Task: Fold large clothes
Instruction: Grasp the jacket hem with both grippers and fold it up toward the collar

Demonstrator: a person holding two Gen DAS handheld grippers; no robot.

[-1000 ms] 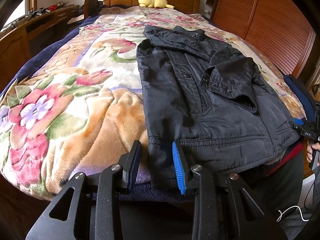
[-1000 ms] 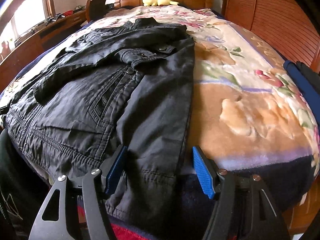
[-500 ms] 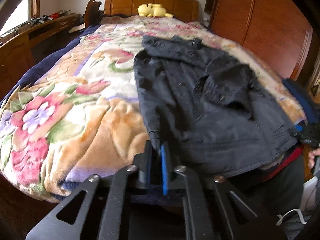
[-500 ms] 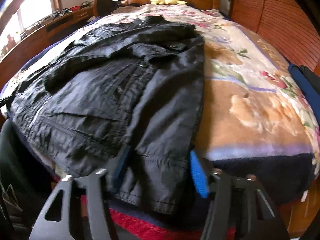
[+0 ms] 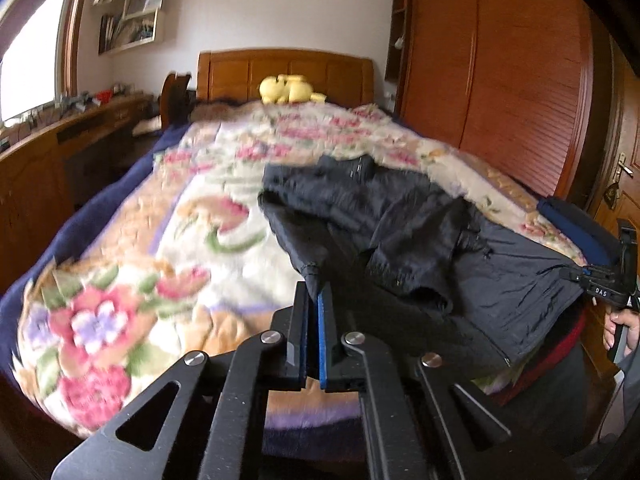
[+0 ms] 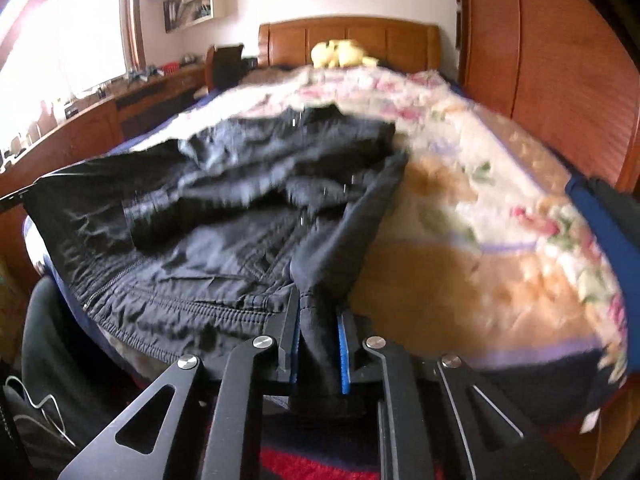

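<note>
A black jacket [image 5: 400,216] lies on the floral blanket [image 5: 160,248] of a bed, its hem lifted off the near edge. My left gripper [image 5: 313,292] is shut on the jacket's left hem corner. My right gripper [image 6: 318,312] is shut on the right hem corner of the jacket [image 6: 224,216], with cloth bunched between the blue pads [image 6: 343,344]. The right gripper also shows at the far right of the left wrist view [image 5: 600,276], holding the hem taut. A folded sleeve lies across the jacket's front.
A yellow plush toy [image 5: 288,89] sits by the wooden headboard [image 5: 280,70]. A wooden wardrobe [image 5: 500,80] stands on the right and a long desk [image 5: 60,136] on the left. A dark blue garment [image 6: 608,216] lies at the bed's right edge.
Both grippers have closed on the jacket's hem corners and lifted them off the bed's near edge. The right jaws were still apart half a second ago. The views have tilted upward.
</note>
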